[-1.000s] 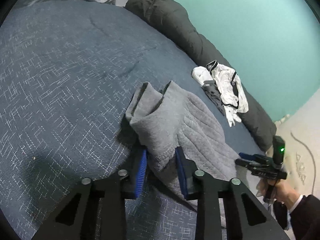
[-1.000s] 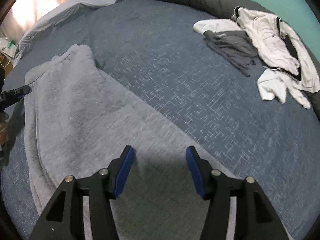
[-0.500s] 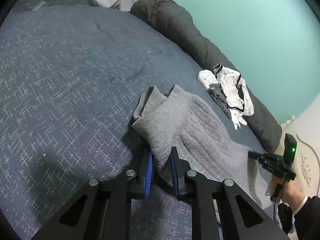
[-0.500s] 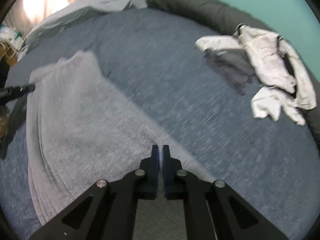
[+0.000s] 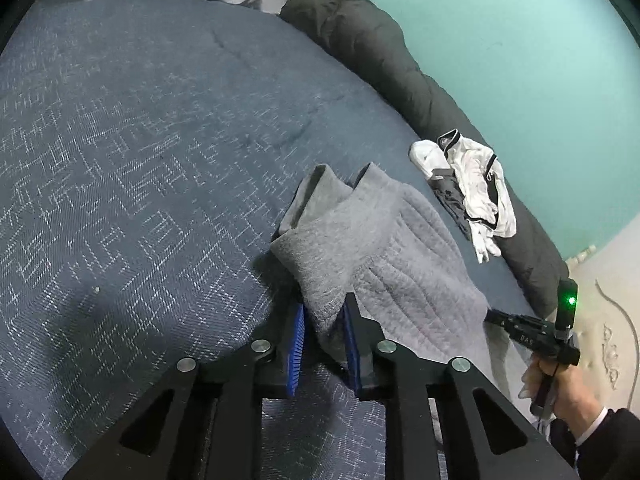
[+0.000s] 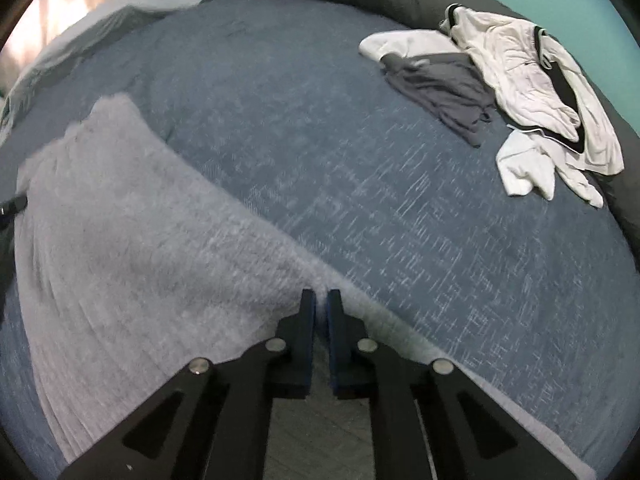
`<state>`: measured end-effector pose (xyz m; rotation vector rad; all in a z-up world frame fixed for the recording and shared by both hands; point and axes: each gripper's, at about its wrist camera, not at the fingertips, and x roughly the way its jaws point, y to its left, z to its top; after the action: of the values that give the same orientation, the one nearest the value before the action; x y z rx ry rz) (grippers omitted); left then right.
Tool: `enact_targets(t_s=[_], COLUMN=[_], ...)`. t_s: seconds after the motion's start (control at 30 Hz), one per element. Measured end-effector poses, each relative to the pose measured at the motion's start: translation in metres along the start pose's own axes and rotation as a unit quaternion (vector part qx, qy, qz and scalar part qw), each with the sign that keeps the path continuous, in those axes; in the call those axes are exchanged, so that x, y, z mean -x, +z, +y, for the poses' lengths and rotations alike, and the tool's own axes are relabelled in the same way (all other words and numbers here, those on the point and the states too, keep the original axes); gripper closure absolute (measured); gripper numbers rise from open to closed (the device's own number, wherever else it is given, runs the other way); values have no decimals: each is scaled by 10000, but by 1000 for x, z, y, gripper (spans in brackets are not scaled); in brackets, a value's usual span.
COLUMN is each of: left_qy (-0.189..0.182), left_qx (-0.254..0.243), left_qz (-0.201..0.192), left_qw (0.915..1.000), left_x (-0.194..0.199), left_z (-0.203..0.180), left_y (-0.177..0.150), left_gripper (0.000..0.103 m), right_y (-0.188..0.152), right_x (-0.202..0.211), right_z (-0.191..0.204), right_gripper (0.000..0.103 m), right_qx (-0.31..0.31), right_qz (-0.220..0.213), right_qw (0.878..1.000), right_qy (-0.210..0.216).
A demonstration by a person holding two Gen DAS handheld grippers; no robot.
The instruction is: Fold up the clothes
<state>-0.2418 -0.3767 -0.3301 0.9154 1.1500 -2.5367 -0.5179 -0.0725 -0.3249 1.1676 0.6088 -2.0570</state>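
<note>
While a grey fleece pair of trousers [image 5: 384,248] lies spread across the dark blue patterned bedspread [image 5: 140,152], the left gripper [image 5: 322,312] pinches one bunched end of the garment between its blue pads, the jaws having just eased slightly apart with the cloth between them. At the near right of the bed, the right gripper [image 6: 322,300], held in a person's hand [image 5: 560,390] with a dark sleeve, has its jaws drawn almost together on the far edge of the same trousers [image 6: 140,240]; they have opened a touch after closing, and a thin fold of fleece appears caught between the pads. Farther right, a crumpled white garment with black trim [image 6: 532,80] sits beside a dark grey garment [image 6: 440,88], well apart from the trousers. Behind them a rolled dark grey duvet [image 5: 400,64] runs along the teal wall [image 5: 520,60].
</note>
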Motion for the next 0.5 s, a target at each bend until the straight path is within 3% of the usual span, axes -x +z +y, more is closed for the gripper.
enact_targets(t_s=[0.1, 0.17, 0.23, 0.37, 0.5], left_qy=[-40, -53, -69, -110, -154], left_qx=[-3, 40, 84, 103, 52], left_qz=[-42, -58, -73, -77, -95], left_qw=[10000, 10000, 9999, 9999, 9998], left_x=[4, 6, 7, 8, 8], left_z=[-2, -1, 0, 2, 1], left_y=[2, 4, 5, 6, 8], left_gripper=[74, 72, 71, 69, 69], right_y=[11, 22, 32, 61, 81], right_x=[20, 36, 41, 28, 12], right_z=[-5, 2, 17, 68, 109], right_gripper=[86, 63, 58, 58, 58], right_qx=[-385, -511, -455, 12, 449], right_qz=[-417, -770, -855, -705, -565], right_qw=[9981, 9938, 9915, 9900, 9894], right_qy=[258, 622, 866, 1225, 1262])
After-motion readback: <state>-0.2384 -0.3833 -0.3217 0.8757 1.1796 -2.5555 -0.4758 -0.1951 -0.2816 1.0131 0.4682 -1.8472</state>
